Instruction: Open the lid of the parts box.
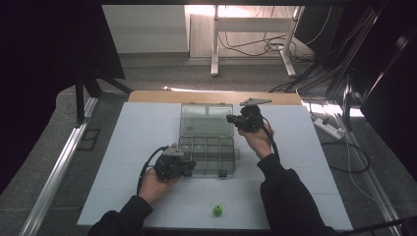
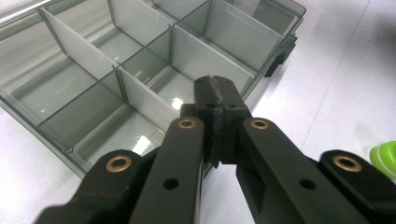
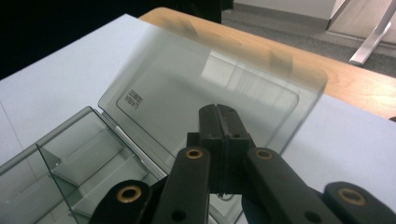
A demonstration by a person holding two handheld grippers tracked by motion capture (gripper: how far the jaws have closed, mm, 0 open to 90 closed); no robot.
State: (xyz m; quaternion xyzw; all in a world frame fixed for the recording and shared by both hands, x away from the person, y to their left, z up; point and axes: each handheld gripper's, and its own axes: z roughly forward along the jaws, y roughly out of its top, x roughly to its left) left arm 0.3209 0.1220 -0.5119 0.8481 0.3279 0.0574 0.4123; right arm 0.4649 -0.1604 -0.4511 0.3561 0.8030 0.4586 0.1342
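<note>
Green obj. (image 1: 218, 211) near front edge of white tbl cover (image 1: 142, 128); white desk frame (image 1: 215, 44), floor cables (image 1: 255, 46) beyond.

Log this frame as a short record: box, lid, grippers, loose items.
box: clear compartment box on the white table, compartments look empty
lid: lid open, tilted back
left gripper: left gripper shut, empty, at the box's near left edge
right gripper: right gripper shut, nothing seen between its jaws, at the lid's right edge; contact unclear
loose items: green piece near the table's front edge
</note>
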